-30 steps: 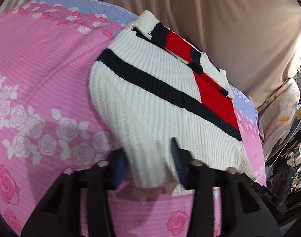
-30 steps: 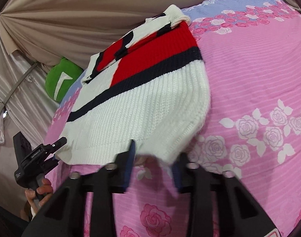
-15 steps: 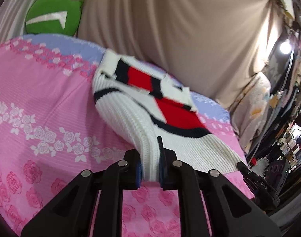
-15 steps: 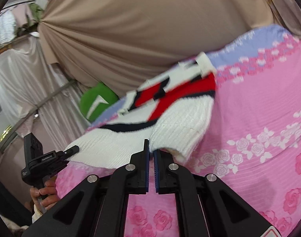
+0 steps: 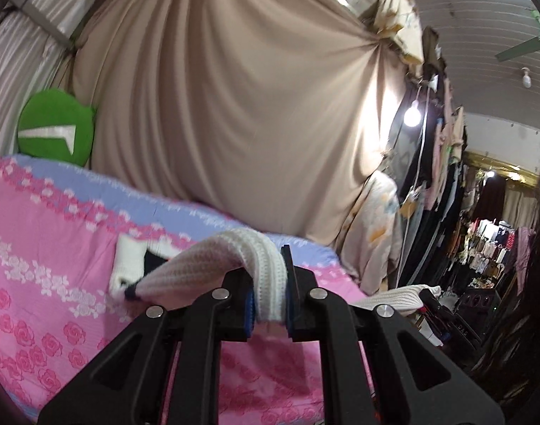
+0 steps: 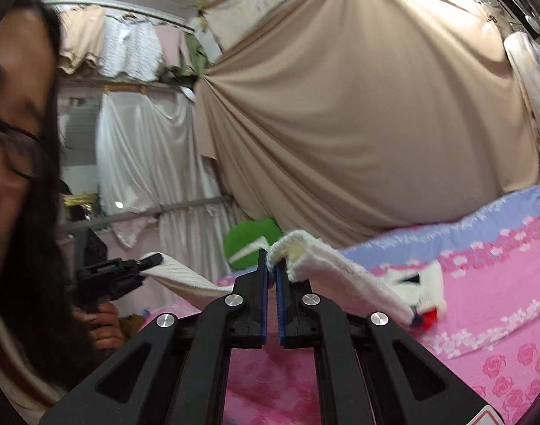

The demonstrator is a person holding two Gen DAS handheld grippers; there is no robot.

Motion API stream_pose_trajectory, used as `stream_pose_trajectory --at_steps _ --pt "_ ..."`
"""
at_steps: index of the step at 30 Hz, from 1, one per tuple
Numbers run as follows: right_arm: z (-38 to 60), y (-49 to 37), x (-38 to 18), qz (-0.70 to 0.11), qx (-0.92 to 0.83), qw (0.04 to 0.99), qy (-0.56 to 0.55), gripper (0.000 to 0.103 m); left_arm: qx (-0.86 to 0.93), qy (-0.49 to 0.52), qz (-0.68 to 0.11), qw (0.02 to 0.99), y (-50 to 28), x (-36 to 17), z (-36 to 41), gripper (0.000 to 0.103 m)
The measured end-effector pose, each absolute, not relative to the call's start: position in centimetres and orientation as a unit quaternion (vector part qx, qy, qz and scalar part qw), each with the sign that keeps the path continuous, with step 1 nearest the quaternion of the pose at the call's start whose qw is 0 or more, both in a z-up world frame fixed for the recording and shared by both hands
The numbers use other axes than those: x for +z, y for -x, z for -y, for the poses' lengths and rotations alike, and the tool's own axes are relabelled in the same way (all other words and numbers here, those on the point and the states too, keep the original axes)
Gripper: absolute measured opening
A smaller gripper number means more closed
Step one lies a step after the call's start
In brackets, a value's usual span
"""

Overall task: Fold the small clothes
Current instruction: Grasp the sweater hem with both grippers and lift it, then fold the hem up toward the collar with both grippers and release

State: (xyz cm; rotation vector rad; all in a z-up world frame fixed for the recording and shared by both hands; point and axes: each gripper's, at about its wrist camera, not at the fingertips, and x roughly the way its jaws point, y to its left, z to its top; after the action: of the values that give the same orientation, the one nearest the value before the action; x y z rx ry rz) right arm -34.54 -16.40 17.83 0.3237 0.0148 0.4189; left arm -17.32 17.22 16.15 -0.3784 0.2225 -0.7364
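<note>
A small white knit sweater with black and red stripes is lifted off the pink floral bed sheet. My left gripper is shut on a thick fold of its hem. My right gripper is shut on the other hem corner. The sweater hangs from both grippers toward its collar end, which still rests on the bed. The right gripper shows at the right of the left wrist view, and the left gripper at the left of the right wrist view.
A beige curtain hangs behind the bed. A green cushion sits at the bed's far left corner. Hanging clothes crowd the right side. The person's face is close at the left of the right wrist view.
Both grippers closed on the sweater's hem and have lifted it up off the bed. The views now tilt upward toward the curtain.
</note>
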Motion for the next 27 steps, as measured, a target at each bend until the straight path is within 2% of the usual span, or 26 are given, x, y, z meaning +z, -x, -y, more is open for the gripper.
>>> stream_pose_trajectory --at_steps 4,7,11,16,20,27 --pt "17.4 32.4 19.4 0.005 0.219 0.962 -0.166 0.004 -0.345 0.175 -0.099 0.917 15.1 17.0 -16.5 0.012" --pt "19.2 26.7 19.2 -0.025 0.205 0.960 -0.189 0.004 -0.320 0.166 -0.133 0.923 9.8 16.7 -14.7 0.012" --pt "22.4 16.7 16.4 -0.101 0.163 0.951 -0.242 0.004 -0.273 0.152 -0.219 0.924 -0.8 14.0 -11.8 0.012" --pt "25.2 6.5 10.8 -0.202 0.111 0.923 -0.308 0.004 -0.195 0.127 -0.332 0.914 -12.2 7.3 -8.5 0.012" --pt "26.4 1.9 7.1 -0.257 0.082 0.904 -0.330 0.004 -0.165 0.118 -0.368 0.908 -15.9 3.6 -7.6 0.012" --pt "27.4 -0.8 3.1 -0.308 0.053 0.888 -0.339 0.004 -0.157 0.108 -0.400 0.897 -18.1 -0.2 -7.0 0.014"
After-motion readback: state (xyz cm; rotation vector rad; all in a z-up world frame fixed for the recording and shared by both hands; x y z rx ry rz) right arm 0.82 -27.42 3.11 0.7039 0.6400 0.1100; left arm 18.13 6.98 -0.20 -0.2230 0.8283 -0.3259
